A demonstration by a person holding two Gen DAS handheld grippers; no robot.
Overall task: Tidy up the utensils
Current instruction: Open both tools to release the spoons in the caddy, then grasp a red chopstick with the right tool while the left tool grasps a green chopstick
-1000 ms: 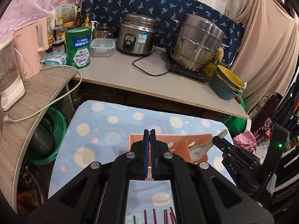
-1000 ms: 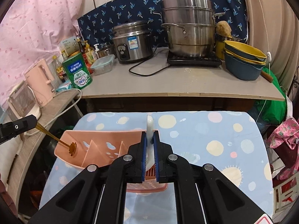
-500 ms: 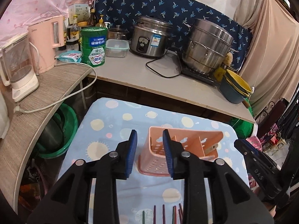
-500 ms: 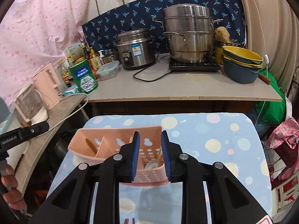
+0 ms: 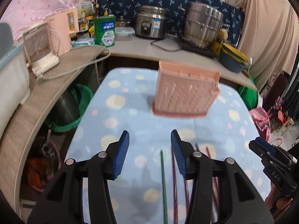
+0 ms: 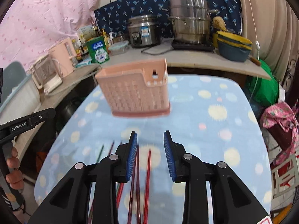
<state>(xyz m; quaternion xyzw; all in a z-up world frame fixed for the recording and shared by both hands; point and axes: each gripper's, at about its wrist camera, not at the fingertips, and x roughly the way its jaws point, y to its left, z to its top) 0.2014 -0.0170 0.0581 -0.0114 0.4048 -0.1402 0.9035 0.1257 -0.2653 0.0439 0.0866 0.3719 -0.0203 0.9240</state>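
left tongs (image 5: 150,150): jaws spread wide, nothing between them. Hovering low over the near end of the bench (image 5: 115,123), right above the chopsticks.
right tongs (image 6: 150,150): also spread, empty. Same height, same zone, just to the right of the left pair.
green chopstick (image 5: 163,179): lies lengthwise between the left fingers, pointing away toward the holder.
dark red chopsticks (image 5: 174,183): just right of the green one, partly under the left tongs' right finger. Several more run off toward the right.
red chopstick (image 6: 147,179): sits in the gap of the right tongs; darker sticks lie touching or nearly touching under its left finger. Cannot tell exactly how many.
utensil holder (image 6: 137,91): pink, perforated, upright near the middle of the bench, well apart from the sticks. What's inside is hidden from this angle.
step in hand: my read, picking chopsticks off the cloth to load into the holder.
how to do it well: centre one stick between the pads before closing; sticks are thin and bunched, so an off-centre close likely drags a neighbour. Grab near the middle so it doesn't swing. Cloth is soft, so press down lightly, don't dig in.
two-arm clearance: both tongs work the same cluster; take outer sticks first, one side each.
drop-off: tip stick vertical over a compartment, release low.
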